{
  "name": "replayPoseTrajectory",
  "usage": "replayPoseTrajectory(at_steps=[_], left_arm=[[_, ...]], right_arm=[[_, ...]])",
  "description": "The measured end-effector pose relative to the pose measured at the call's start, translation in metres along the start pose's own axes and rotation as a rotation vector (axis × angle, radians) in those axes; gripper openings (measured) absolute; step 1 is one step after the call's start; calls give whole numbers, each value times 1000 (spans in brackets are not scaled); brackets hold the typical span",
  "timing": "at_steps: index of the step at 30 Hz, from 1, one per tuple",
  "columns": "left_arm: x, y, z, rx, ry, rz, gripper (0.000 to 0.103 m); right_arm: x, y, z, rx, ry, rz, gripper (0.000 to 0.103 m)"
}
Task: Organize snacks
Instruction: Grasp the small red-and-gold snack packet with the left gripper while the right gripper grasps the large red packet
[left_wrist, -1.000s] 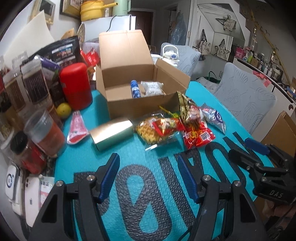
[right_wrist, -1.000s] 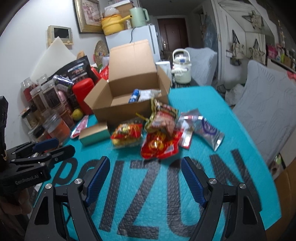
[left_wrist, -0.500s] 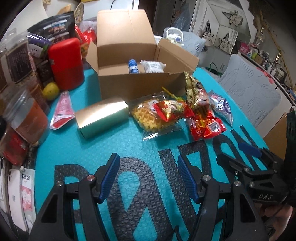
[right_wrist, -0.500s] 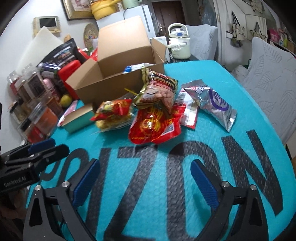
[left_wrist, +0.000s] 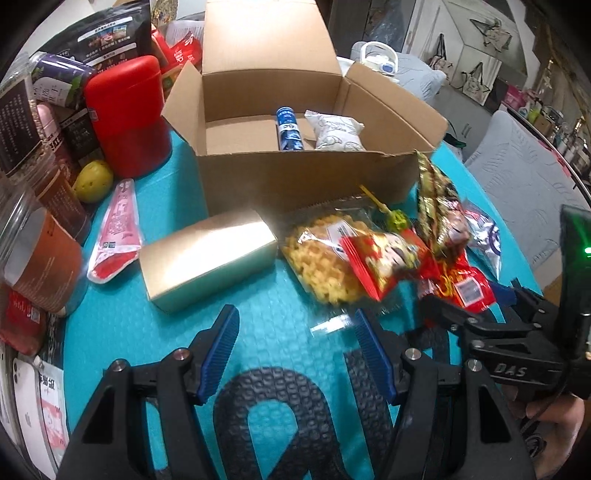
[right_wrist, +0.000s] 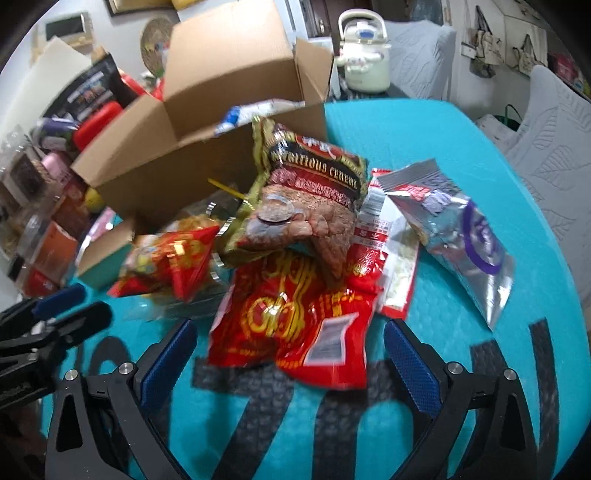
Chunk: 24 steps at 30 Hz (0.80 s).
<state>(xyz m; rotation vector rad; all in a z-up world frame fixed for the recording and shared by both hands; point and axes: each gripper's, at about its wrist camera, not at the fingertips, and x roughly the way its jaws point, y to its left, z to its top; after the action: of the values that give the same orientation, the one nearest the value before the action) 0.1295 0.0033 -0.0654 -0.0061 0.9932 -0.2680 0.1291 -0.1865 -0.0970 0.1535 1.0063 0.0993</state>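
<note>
An open cardboard box (left_wrist: 295, 177) stands on the teal mat and holds a blue tube (left_wrist: 290, 129) and a white packet (left_wrist: 338, 133). In front of it lie a gold box (left_wrist: 210, 266), a clear bag of yellow waffle snacks (left_wrist: 325, 258), a small red packet (left_wrist: 380, 258), a cereal bag (right_wrist: 306, 199), a big red packet (right_wrist: 295, 314) and a silver bag (right_wrist: 461, 229). My left gripper (left_wrist: 295, 332) is open over bare mat, just short of the gold box and the waffle bag. My right gripper (right_wrist: 290, 332) stands wide open, with the big red packet's near edge between its fingers and not pressed.
A red canister (left_wrist: 127, 110), a lemon (left_wrist: 92, 181), a pink sachet (left_wrist: 118, 229) and several jars (left_wrist: 40, 258) crowd the left side. A white phone (left_wrist: 26, 406) lies at the near left. A kettle (right_wrist: 364, 48) and a grey chair (right_wrist: 554, 147) are beyond the table.
Both grippers have come forward and down toward the snack pile. The right gripper's jaws have spread much wider and now straddle the big red packet's edge. The left jaws kept their width.
</note>
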Motion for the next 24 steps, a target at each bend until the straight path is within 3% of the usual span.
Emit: replayPoseTrajectory(at_steps=[6, 8, 12, 24], left_arm=[[13, 0, 7, 5, 22, 1, 65], [18, -2, 9, 5, 32, -16, 65], [28, -9, 12, 1, 65, -66, 65], [14, -42, 17, 56, 54, -125, 65]], right_arm=[[8, -6, 3, -11, -6, 31, 99], [4, -9, 1, -28, -21, 21, 77], [-3, -16, -3, -24, -23, 65, 60], [-22, -30, -25, 1, -22, 55, 54]])
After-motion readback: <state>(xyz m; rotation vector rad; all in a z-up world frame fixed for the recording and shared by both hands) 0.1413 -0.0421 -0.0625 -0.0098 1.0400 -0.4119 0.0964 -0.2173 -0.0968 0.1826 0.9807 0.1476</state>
